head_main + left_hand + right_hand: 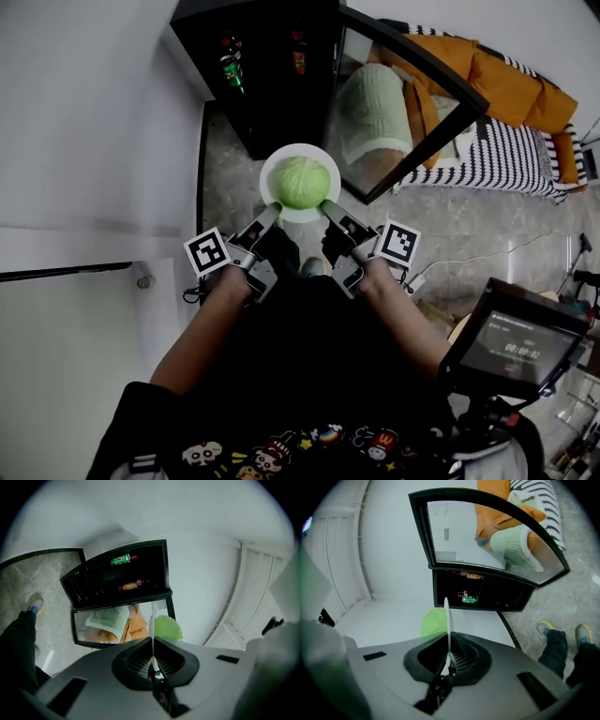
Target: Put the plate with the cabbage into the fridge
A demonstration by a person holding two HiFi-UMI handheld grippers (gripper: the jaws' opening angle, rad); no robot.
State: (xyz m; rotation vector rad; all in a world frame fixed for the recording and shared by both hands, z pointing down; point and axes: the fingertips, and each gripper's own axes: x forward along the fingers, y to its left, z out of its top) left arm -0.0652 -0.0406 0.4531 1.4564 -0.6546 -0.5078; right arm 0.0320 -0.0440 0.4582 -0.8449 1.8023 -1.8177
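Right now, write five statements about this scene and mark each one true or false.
1. The left tool and right tool both clamp the plate by its rim. True.
2. The fridge door is shut. False: it stands open.
3. The cabbage lies on the plate. True.
4. The plate is inside the fridge. False: it is held outside, in front of the fridge.
5. The fridge is empty. False: a green bottle is inside.

Not much to read here tbh. The clearest thing is a yellow M (pixel 380 438) on a red patch on the person's black shirt (pixel 309 375). The little screen (pixel 520 349) at lower right shows timer-style digits, too blurry to make out. Labels on the bottles (pixel 232 72) in the fridge (pixel 281 112) are unreadable too.
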